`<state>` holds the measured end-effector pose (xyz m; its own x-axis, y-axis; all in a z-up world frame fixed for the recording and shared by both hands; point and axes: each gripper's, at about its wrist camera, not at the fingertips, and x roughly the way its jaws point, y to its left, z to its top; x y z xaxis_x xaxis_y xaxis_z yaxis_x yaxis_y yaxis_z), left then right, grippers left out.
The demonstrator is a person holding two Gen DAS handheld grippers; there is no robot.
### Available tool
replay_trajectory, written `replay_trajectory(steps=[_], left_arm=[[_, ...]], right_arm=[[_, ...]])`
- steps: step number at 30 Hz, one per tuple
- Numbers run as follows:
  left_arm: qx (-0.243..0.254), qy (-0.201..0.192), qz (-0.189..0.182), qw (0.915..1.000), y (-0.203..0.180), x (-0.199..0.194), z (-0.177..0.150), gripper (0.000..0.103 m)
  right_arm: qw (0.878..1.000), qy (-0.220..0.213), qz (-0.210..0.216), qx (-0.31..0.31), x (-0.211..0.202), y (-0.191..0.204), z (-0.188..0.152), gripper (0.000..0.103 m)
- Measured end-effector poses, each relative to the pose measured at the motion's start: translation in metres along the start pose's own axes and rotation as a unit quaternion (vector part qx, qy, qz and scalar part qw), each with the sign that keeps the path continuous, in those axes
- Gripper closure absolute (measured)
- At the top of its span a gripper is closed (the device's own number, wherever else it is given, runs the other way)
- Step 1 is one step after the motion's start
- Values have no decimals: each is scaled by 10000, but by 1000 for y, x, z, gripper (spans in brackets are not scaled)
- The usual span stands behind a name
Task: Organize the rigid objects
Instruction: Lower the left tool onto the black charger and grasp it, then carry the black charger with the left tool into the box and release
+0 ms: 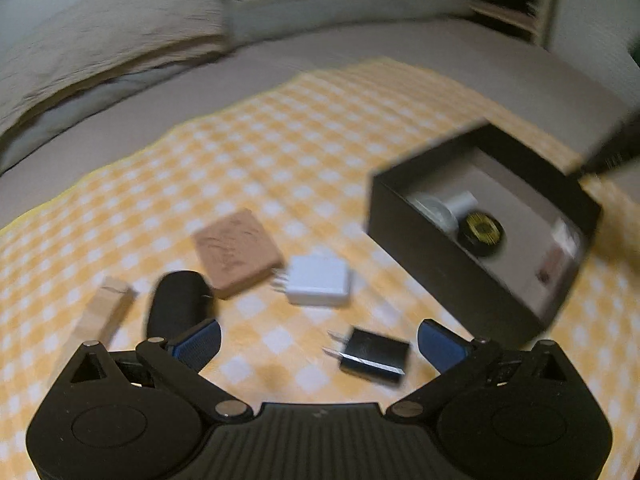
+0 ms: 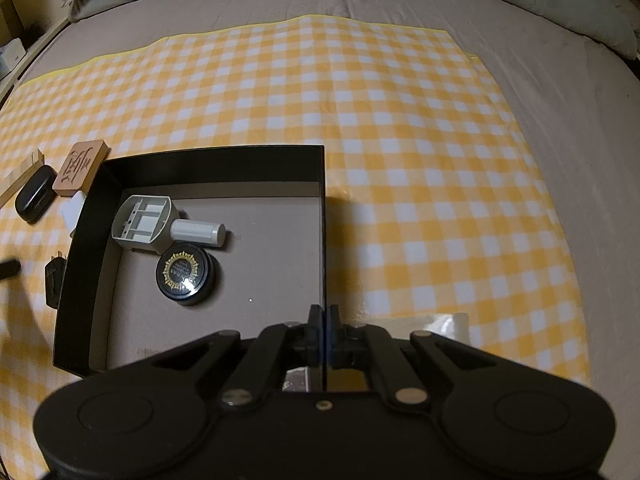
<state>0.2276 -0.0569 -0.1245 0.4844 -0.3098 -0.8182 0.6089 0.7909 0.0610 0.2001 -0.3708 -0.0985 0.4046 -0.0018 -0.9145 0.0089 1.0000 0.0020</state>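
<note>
The box [image 2: 208,164] is pinched at its wall by the clenched right gripper [image 2: 323,316]. The black plug [image 1: 374,354] lies between the spread, empty left gripper [image 1: 318,340] fingers; it should be squeezed across its flat sides, prongs avoided.

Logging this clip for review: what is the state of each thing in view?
Left gripper: jaws wide open, empty, above the black plug.
Right gripper: jaws shut on the box's right wall.
Black box: lidless, on the checked cloth.
Grey plastic part: lying inside the box.
Round black tin: inside the box, lid on.
Black plug, white charger, wooden tile, black case, wooden block: lying loose outside the box.
</note>
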Motion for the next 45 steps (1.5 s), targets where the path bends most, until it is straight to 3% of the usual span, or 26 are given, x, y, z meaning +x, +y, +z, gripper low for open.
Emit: replay_trajectory(steps=[4,8,16,20,23,27,28,30,41,45], left_arm=[[587,231,-342,9974,-18,14,-7,0],[967,364,-444,9937,-33,30,-11,0],[963,674,-491,9919,-33,60,-5,0],[497,914,-479,9934,-23,66,0,1],[273,877,-467,9947,-17,63,2,13],[28,766,-437,9961,-11,58,5,41],[-23,765,-398,9963,-10,57,6,43],[-42,831,-238,9962,-10,56,7,43],[-94,888,-177,9958,-9,49,-1,42],[-82,910,-191,9956,-8,48,-5,31]], right_arm=[[10000,2,4,4,0,0,0,101],[10000,3,-5,-12,0,0,0,101],[10000,4,9,3,0,0,-1,101],[10000,4,12,-6,-1,-1,0,101],[10000,9,8,-9,0,-1,1,101],[10000,30,-17,-29,1,1,-1,101],[10000,35,-29,-36,1,2,-2,101],[10000,34,-25,-32,1,1,-1,101],[10000,42,-27,-35,2,0,0,101],[10000,45,-29,-36,2,1,-1,101]])
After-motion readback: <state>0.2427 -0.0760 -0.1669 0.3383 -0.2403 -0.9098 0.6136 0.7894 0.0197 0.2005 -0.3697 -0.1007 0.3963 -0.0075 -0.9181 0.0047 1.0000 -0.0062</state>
